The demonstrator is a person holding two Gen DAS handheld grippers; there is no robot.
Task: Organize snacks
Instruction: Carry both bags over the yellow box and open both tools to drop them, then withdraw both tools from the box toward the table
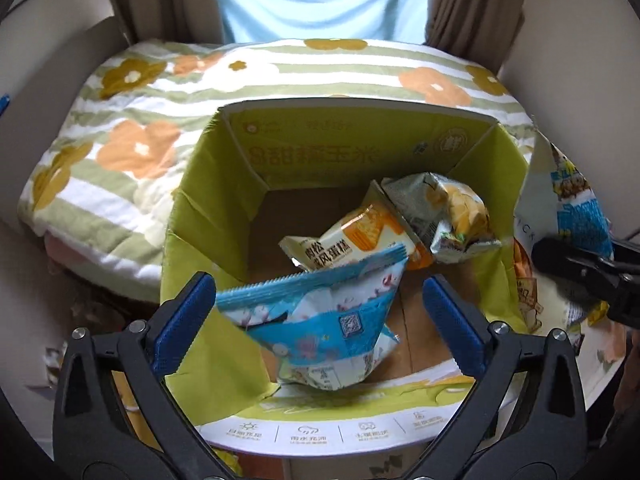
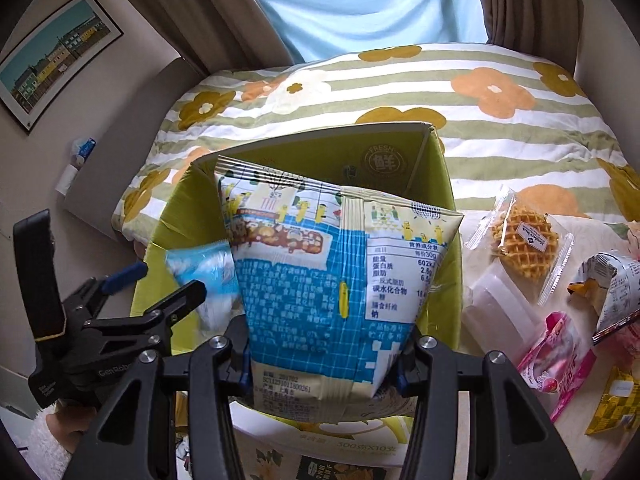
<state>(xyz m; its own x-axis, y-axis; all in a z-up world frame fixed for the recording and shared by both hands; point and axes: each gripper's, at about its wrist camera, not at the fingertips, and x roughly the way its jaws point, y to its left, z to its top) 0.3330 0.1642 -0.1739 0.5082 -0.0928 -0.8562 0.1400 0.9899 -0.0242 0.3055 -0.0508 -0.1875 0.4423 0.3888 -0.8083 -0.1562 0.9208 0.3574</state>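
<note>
A green cardboard box (image 1: 360, 136) stands open below both grippers. My left gripper (image 1: 318, 282) is open above its near side. A blue and white snack packet (image 1: 320, 320) hangs loose between the blue pads, which stand clear of it. An orange and white cake packet (image 1: 360, 236) and a grey and yellow packet (image 1: 440, 208) lie on the box floor. My right gripper (image 2: 324, 360) is shut on a large blue and white snack bag (image 2: 320, 260), held over the box (image 2: 436, 184) near its right wall. That bag (image 1: 576, 208) shows at the right edge of the left wrist view.
Right of the box lie a waffle packet (image 2: 520, 236), a clear packet (image 2: 496, 308), a pink packet (image 2: 560, 356), a grey packet (image 2: 616, 280) and a yellow one (image 2: 616, 404). A bed with a flowered striped quilt (image 1: 140, 120) is behind the box.
</note>
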